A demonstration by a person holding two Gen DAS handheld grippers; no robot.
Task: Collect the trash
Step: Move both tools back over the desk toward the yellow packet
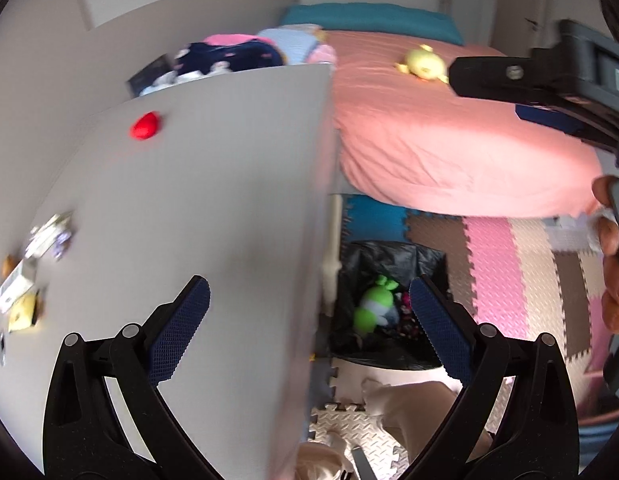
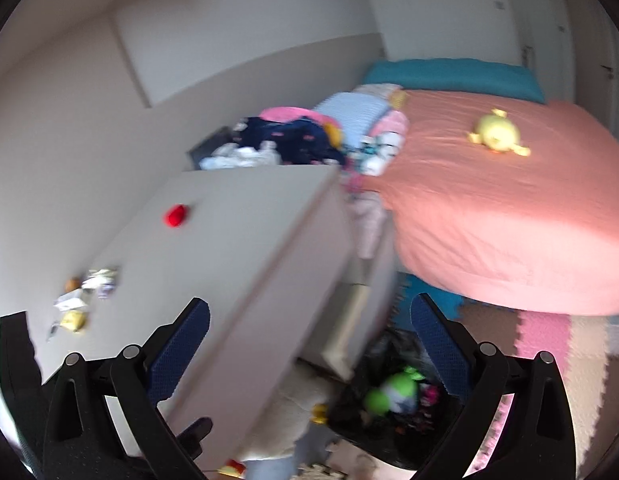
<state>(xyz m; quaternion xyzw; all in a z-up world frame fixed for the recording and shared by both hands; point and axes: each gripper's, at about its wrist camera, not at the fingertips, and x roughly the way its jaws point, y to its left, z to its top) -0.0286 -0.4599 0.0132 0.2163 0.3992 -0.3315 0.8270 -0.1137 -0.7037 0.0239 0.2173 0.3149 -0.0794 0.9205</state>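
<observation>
A small pile of wrappers and paper scraps (image 1: 33, 264) lies at the left edge of a grey table top (image 1: 229, 200); it also shows in the right wrist view (image 2: 85, 296). A red round object (image 1: 145, 126) sits farther back on the table, and also shows in the right wrist view (image 2: 176, 215). A bin lined with a black bag (image 1: 389, 308) stands on the floor beside the table and holds a green plush-like item (image 1: 373, 308) and other scraps. My left gripper (image 1: 309, 336) is open and empty above the table's right edge. My right gripper (image 2: 309, 356) is open and empty above the table and the bin (image 2: 393, 396).
A bed with a salmon sheet (image 1: 449, 132) and a yellow plush toy (image 1: 423, 63) lies behind. Clothes (image 2: 293, 140) are heaped beyond the table. Foam puzzle mats (image 1: 509, 272) cover the floor. The right hand-held gripper body (image 1: 549, 84) is at the upper right.
</observation>
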